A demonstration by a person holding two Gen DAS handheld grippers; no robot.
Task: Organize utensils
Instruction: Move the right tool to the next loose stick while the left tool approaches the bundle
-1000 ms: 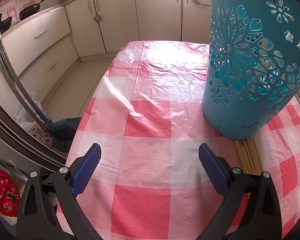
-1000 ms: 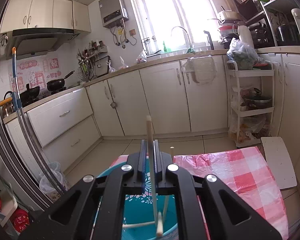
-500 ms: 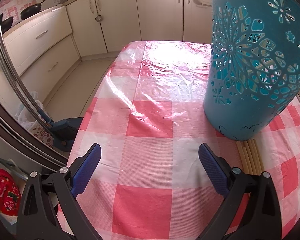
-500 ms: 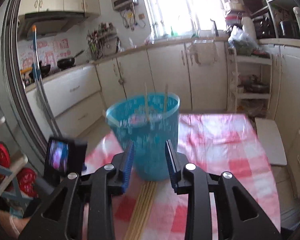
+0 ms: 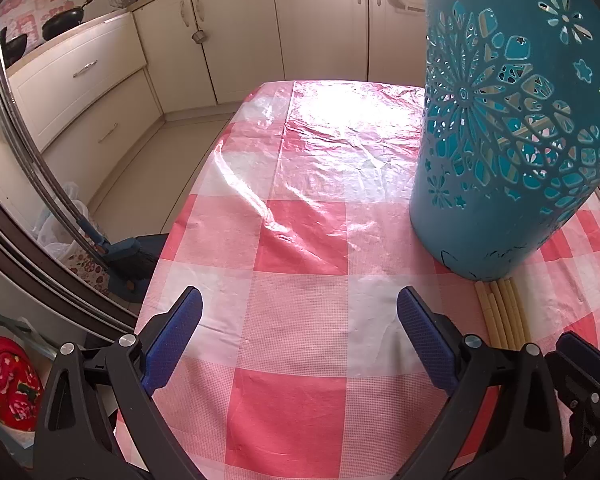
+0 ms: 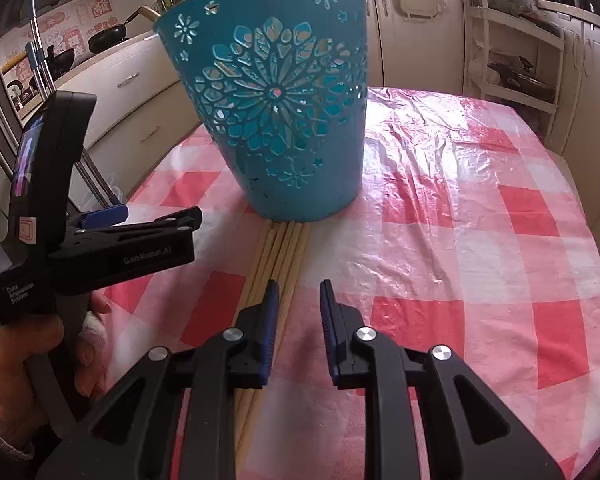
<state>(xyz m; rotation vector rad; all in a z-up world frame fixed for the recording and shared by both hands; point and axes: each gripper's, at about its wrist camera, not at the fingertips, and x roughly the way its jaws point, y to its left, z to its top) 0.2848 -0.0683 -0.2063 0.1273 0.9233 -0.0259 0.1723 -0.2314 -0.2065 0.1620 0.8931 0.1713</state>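
A teal cut-out basket (image 6: 284,120) stands on the pink checked tablecloth (image 6: 480,240); it also shows in the left wrist view (image 5: 512,128), with chopsticks visible inside through the holes. Several pale wooden chopsticks (image 6: 284,256) lie side by side on the cloth in front of the basket, also seen in the left wrist view (image 5: 502,314). My right gripper (image 6: 299,300) is open a little and empty, low over the near part of the chopsticks. My left gripper (image 5: 298,312) is wide open and empty, left of the chopsticks; it shows in the right wrist view (image 6: 188,220).
Cream kitchen cabinets (image 5: 236,40) line the far wall. A mop and metal poles (image 5: 112,248) stand left of the table. A white shelf rack (image 6: 516,60) stands at the back right. The table's left edge (image 5: 172,236) drops to the tiled floor.
My right gripper let go of a chopstick above the basket, opened, and came down and back to the chopsticks on the cloth. My left gripper has barely moved.
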